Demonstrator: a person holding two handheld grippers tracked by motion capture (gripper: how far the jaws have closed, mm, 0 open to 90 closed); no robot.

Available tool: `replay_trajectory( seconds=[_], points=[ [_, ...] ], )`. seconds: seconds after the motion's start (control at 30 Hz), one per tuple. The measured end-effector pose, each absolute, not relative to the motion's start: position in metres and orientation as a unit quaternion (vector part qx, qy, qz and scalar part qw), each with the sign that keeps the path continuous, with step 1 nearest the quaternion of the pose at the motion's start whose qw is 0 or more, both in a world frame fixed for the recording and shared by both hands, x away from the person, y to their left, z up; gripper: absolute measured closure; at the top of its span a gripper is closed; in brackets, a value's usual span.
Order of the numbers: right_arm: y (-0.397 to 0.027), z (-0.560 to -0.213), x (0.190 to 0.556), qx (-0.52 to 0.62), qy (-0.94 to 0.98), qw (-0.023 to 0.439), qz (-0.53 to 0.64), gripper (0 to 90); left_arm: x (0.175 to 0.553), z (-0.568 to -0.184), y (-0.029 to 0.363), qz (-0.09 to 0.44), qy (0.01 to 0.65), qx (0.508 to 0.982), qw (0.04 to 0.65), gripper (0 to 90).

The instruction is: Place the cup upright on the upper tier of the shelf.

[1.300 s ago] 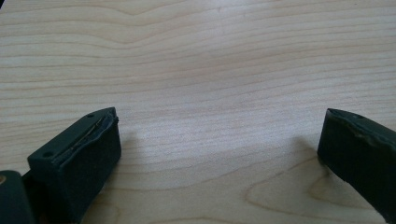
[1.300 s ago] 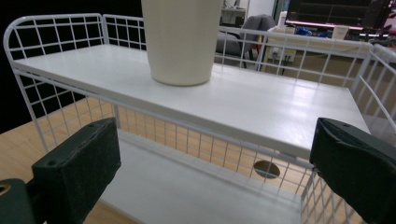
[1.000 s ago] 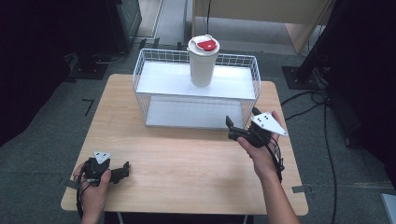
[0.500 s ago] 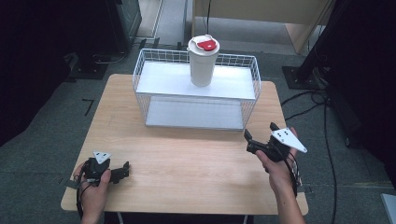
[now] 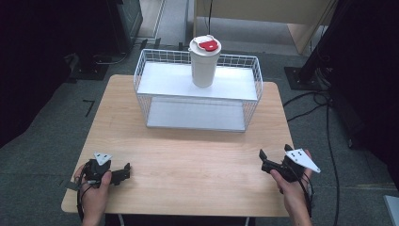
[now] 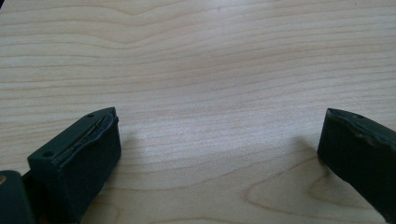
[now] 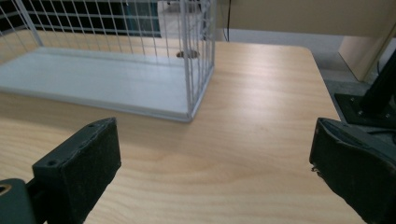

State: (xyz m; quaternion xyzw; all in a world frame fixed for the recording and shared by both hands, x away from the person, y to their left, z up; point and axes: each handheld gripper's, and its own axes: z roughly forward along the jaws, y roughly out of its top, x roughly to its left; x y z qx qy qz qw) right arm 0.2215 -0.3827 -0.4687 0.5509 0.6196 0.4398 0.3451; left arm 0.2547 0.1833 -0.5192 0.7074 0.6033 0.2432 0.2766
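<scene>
Right hand-held gripper [image 5: 273,161] drawn back, both wide, wooden table [image 5: 197,150], grey floor [image 5: 56,117]

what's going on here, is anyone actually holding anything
Nobody holds anything right now. A person has a gripper in each hand at the near edge of the wooden table: the left gripper low at the near left corner, the right gripper near the right edge, both open and empty. A white cup with a red-marked lid stands on the upper shelf of the white wire rack at the far side.
</scene>
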Motion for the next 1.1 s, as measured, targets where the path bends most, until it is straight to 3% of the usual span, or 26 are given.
replay_trajectory(
  seconds=[0.6, 1.1],
  points=[
    [-0.41, -0.507, 0.198, 0.597, 0.624, 0.324, 0.387, 1.9, 0.255, -0.519, 0.183, 0.243, 0.603, 0.707, 0.277, 0.0],
    [-0.412, -0.526, 0.194, 0.637, 0.662, 0.249, 0.305, 1.7, 0.255, -0.519, 0.183, 0.243, 0.603, 0.708, 0.276, 0.0]
  ],
)
